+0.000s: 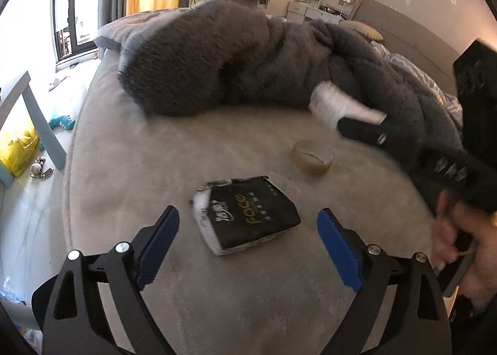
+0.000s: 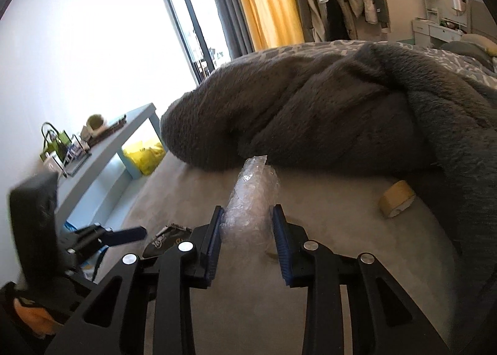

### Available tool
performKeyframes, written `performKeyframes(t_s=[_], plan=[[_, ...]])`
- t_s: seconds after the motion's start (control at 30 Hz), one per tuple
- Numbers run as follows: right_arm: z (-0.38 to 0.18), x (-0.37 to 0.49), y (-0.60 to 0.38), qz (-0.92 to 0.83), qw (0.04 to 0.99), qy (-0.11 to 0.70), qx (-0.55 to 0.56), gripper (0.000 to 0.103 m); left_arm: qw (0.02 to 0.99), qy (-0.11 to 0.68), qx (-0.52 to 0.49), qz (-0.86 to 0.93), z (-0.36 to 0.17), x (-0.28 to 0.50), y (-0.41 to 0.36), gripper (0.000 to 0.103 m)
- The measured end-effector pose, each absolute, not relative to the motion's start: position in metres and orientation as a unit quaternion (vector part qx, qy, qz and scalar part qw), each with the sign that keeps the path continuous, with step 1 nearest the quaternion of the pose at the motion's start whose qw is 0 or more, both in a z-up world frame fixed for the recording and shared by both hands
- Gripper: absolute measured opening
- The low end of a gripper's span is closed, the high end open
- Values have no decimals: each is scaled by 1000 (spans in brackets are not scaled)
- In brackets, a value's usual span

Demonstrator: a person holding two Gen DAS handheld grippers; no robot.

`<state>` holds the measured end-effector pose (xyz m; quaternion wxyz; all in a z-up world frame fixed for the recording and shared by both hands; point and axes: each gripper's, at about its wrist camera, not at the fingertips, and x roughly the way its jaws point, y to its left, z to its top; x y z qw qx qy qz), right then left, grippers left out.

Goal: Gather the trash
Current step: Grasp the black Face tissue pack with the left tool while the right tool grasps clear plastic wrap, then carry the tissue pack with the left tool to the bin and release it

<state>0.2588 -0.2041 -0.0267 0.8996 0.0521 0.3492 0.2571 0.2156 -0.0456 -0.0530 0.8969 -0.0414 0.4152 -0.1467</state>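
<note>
Two grippers: both over the bed (image 1: 118,168), beige cover
Left gripper (image 1: 248,224): jaws wide apart, nothing clamped, hovering at near edge of bed
Tissue pack (image 1: 245,215): black wrapper, torn open at far end, white tissue showing; lying flat on cover, framed between left fingers, not touched by either pad
Tape roll (image 1: 312,157): beyond pack, toward right, lying on cover near blanket edge, apart from pack
Blanket (image 1: 217,56): grey fur, heaped across far half of bed
Right gripper (image 2: 247,240): jaws partly closed, clamped on bubble wrap (image 2: 251,199)
Bubble wrap: clear crumpled roll, pads pressing both sides, top sticking out past fingertips toward blanket; in left wrist view blurred white bundle (image 1: 338,103) at blanket edge
Right hand (image 1: 456,249): at right edge of left wrist view, blurred, on gripper handle
Floor, left of bed: blue table (image 2: 102,149), yellow bag (image 2: 144,154) beneath
</note>
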Motion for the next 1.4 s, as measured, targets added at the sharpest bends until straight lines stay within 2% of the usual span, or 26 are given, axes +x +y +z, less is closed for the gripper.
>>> performKeyframes(t_s=[0.67,0.97,1.13,1.4], plan=[[-37,248,-245,250,895,363,64,32,893,445,-6,-66,-85,240,-85,96],[-39,243,-261,246,895,366,66,32,895,444,-29,-44,-92,251,-81,95],[-37,242,-262,246,894,367,68,32,898,435,-46,-38,-93,253,-72,80],[-27,237,-248,254,895,360,66,32,901,421,-85,-64,-84,242,-51,75]])
